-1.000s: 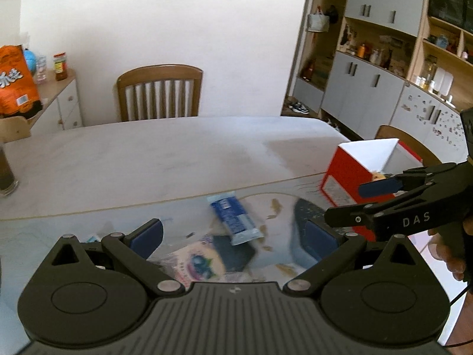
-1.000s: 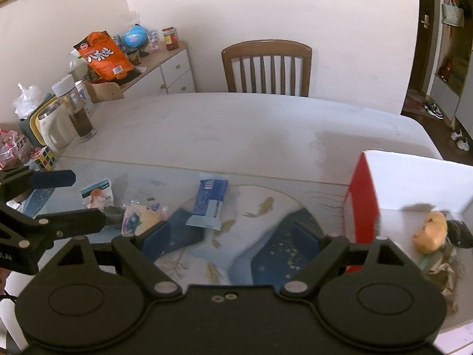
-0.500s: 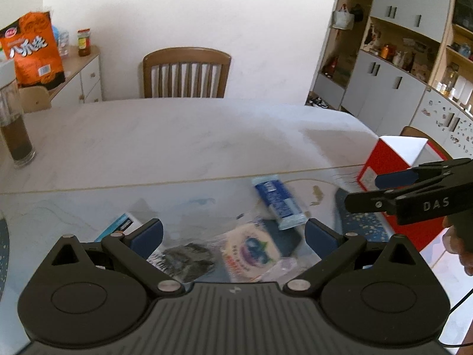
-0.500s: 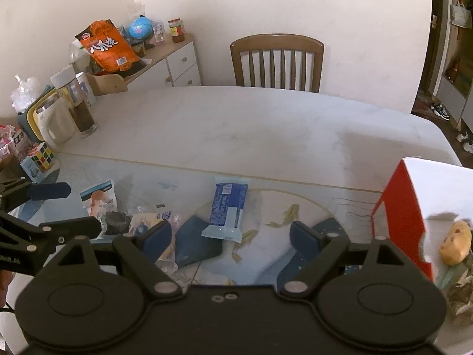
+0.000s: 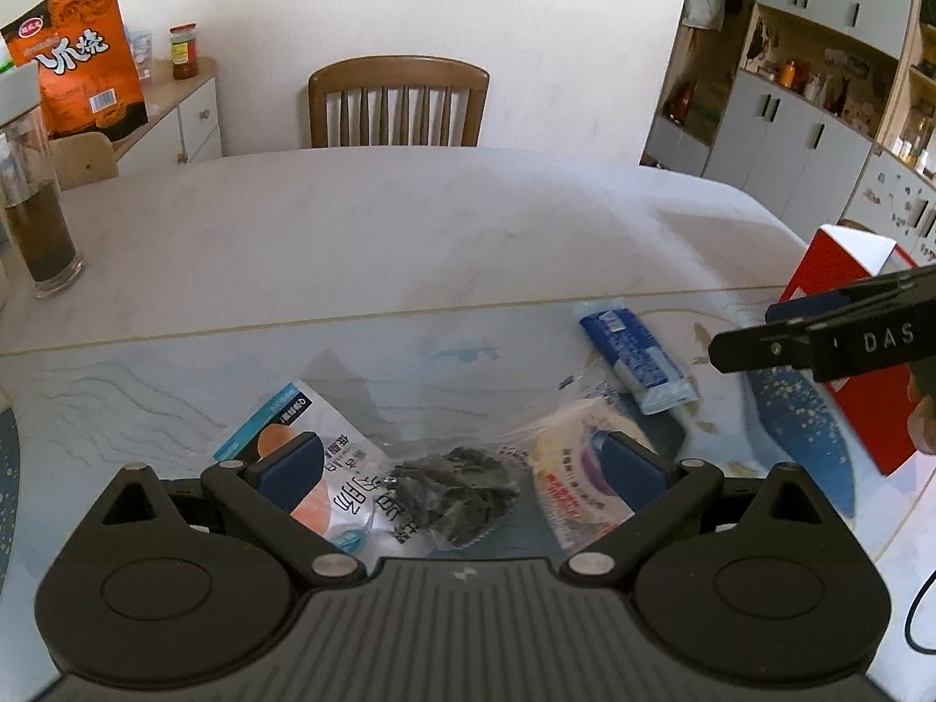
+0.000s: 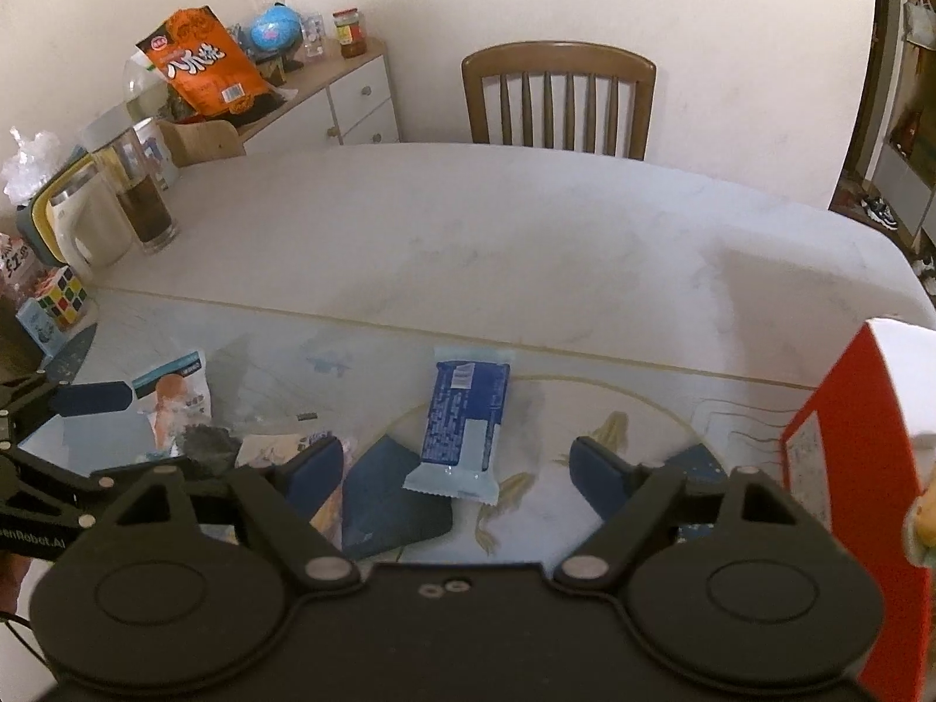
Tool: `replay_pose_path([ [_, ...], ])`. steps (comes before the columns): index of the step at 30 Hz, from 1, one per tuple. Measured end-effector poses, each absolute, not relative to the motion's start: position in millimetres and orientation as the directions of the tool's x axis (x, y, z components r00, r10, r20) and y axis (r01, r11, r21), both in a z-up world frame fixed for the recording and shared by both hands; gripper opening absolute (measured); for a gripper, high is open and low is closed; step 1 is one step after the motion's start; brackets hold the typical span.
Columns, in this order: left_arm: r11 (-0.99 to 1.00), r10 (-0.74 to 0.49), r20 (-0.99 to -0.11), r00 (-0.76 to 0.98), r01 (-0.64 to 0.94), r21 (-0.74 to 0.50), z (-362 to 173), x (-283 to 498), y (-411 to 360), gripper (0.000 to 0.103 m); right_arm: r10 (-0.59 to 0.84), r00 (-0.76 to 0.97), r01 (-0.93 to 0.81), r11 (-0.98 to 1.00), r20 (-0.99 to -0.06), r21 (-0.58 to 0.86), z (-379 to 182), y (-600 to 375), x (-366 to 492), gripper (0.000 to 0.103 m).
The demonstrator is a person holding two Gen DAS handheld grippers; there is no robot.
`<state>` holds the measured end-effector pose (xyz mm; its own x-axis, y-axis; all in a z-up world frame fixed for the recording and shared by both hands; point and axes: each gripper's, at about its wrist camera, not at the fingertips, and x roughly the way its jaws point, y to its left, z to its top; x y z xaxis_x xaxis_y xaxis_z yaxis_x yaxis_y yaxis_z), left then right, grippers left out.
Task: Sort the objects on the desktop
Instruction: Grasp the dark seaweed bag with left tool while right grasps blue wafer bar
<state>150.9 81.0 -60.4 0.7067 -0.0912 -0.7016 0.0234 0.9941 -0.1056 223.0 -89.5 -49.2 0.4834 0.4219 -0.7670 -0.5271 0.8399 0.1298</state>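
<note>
On the table (image 5: 409, 222), near its front edge, four snack packs lie in a loose row. From the left wrist view these are: a white-and-orange pack (image 5: 304, 462), a clear bag of dark pieces (image 5: 456, 491), a yellow-and-purple pack (image 5: 579, 468), and a blue bar (image 5: 635, 354) set apart to the right. The left gripper (image 5: 462, 462) hovers over the first three packs with its jaws wide open and nothing held; the clear bag lies between its fingers in that view. The right gripper (image 6: 456, 468) hovers with jaws wide open and empty; in the right wrist view the blue bar (image 6: 462, 427) lies between its fingers, its pale end toward the camera. A red box (image 6: 848, 468) with a white interior stands at the right edge of the table, well apart from the packs. A glass (image 5: 38, 222) of dark liquid stands at the far left. A chair (image 5: 398, 102) stands behind the table.
</note>
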Motion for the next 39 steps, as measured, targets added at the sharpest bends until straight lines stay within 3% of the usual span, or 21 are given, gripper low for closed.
replay_pose_path([
  [16,0.997,-0.081,-0.725,0.684,0.071,-0.044,-87,160,80,0.092,0.36,0.458,-0.509,0.856,-0.813,0.093,-88,-68,252,0.082],
  [21,0.996,-0.08,-0.717,0.692,0.091,-0.024,-88,161,77,0.089,0.346,0.447,-0.507,0.858,-0.825,0.085,-97,-61,260,0.077],
  [30,0.993,-0.092,-0.721,0.687,0.118,-0.014,-92,164,73,0.068,0.317,0.453,-0.518,0.854,-0.833,0.043,-108,-51,261,0.07],
  [39,0.993,-0.095,-0.72,0.688,0.118,-0.018,-91,164,72,0.062,0.303,0.479,-0.517,0.856,-0.824,0.015,-108,-51,259,0.04],
])
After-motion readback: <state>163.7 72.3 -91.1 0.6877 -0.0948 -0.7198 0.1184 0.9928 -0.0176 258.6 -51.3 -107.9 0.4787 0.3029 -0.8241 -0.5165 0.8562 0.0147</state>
